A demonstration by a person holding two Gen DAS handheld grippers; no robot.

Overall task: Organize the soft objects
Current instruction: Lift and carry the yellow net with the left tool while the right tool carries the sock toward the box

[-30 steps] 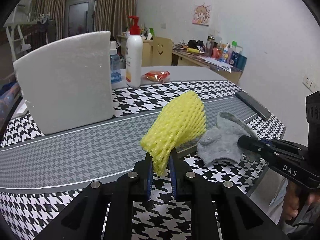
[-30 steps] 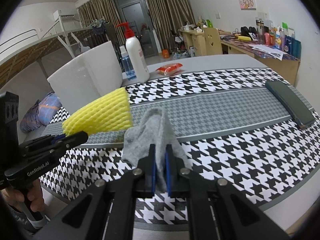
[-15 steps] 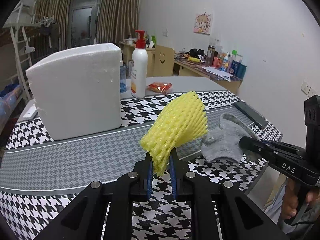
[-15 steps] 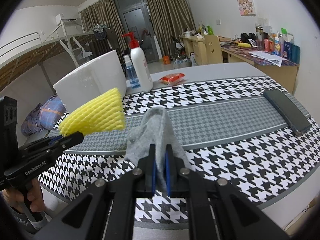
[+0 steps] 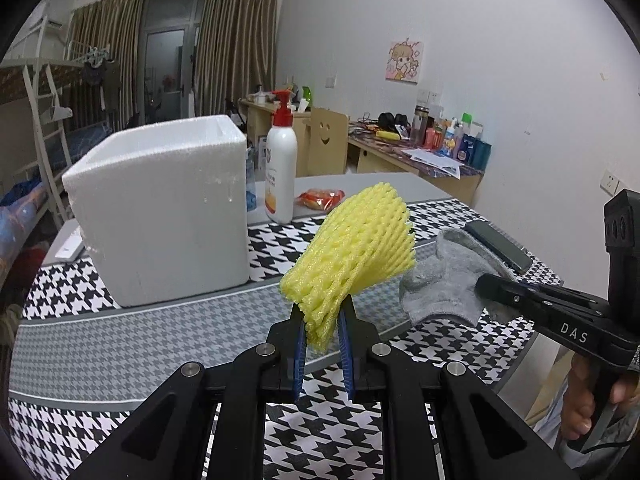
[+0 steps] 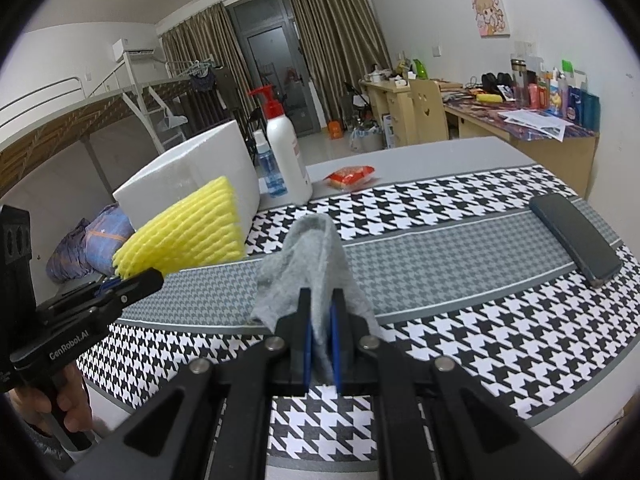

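My left gripper [image 5: 322,320] is shut on a yellow foam fruit net [image 5: 352,252], held up above the houndstooth tablecloth [image 5: 120,344]. The net [image 6: 188,232] also shows at the left of the right wrist view, in the left gripper [image 6: 132,280]. My right gripper [image 6: 320,316] is shut on a grey sock [image 6: 316,256], lifted off the cloth. In the left wrist view the sock [image 5: 444,280] hangs from the right gripper [image 5: 486,282] at the right. A white foam box [image 5: 160,208] stands at the back left, open at the top.
A white pump bottle with a red top [image 5: 281,172] and a small blue bottle [image 6: 272,168] stand beside the box. An orange snack packet [image 5: 320,198] lies behind them. A dark flat case [image 6: 572,236] lies near the right table edge. A hand [image 5: 588,396] holds the right gripper's handle.
Both grippers have risen with their loads. The net and sock hang higher above the cloth, and the foam box's open top has come into view.
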